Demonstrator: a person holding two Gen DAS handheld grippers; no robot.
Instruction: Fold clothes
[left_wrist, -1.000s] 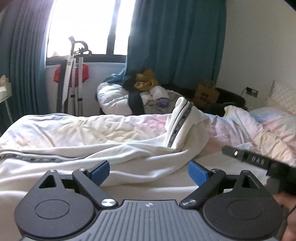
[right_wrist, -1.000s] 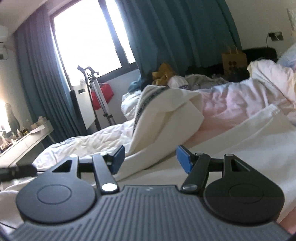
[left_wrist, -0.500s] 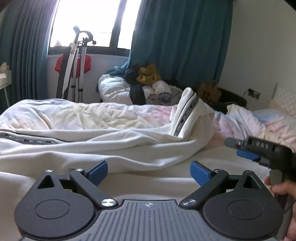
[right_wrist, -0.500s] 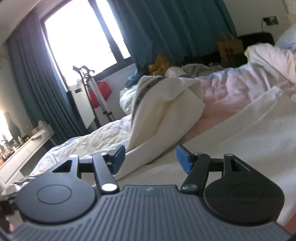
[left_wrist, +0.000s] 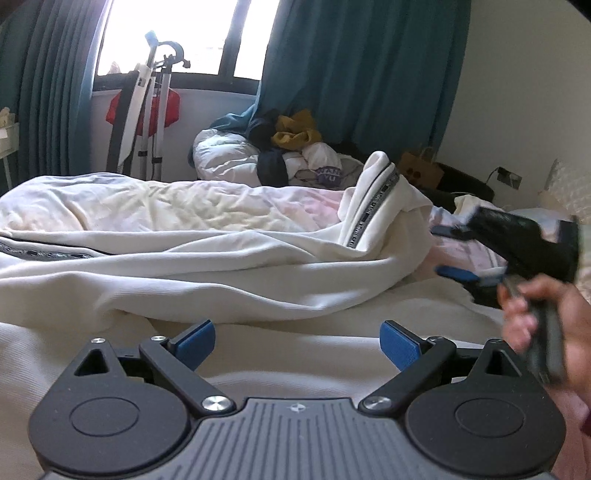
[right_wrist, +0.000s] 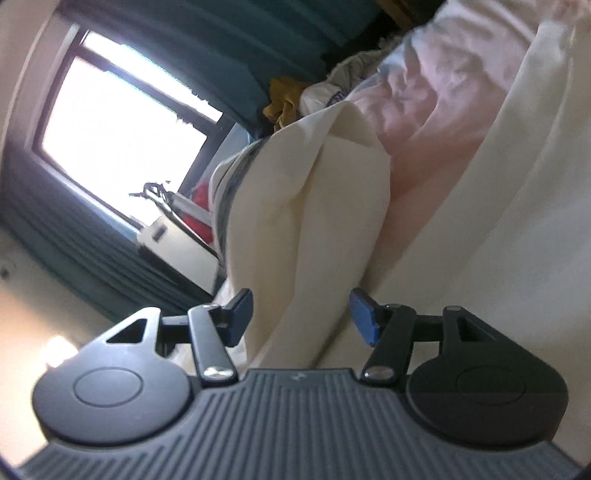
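Note:
A cream white garment (left_wrist: 229, 273) with a dark lettered stripe lies spread over the bed, one part bunched up into a peak (left_wrist: 380, 192). My left gripper (left_wrist: 297, 341) is open and empty, low over the near flat part of the cloth. My right gripper (right_wrist: 301, 314) is open and empty, rolled sideways, with the raised fold of the garment (right_wrist: 314, 206) just ahead of its jaws. It also shows blurred at the right of the left wrist view (left_wrist: 517, 254), held by a hand (left_wrist: 546, 317), next to the peak.
A pale crumpled duvet (left_wrist: 184, 199) covers the bed behind the garment. A heap of clothes and bedding (left_wrist: 280, 155) sits by the teal curtains (left_wrist: 362, 74). A stand with a red item (left_wrist: 147, 107) is at the window. A paper bag (left_wrist: 421, 170) is by the wall.
My right gripper has rolled sharply sideways and moved in toward the raised fold, blurred with motion. My left gripper has eased slightly nearer the cloth; both stay open.

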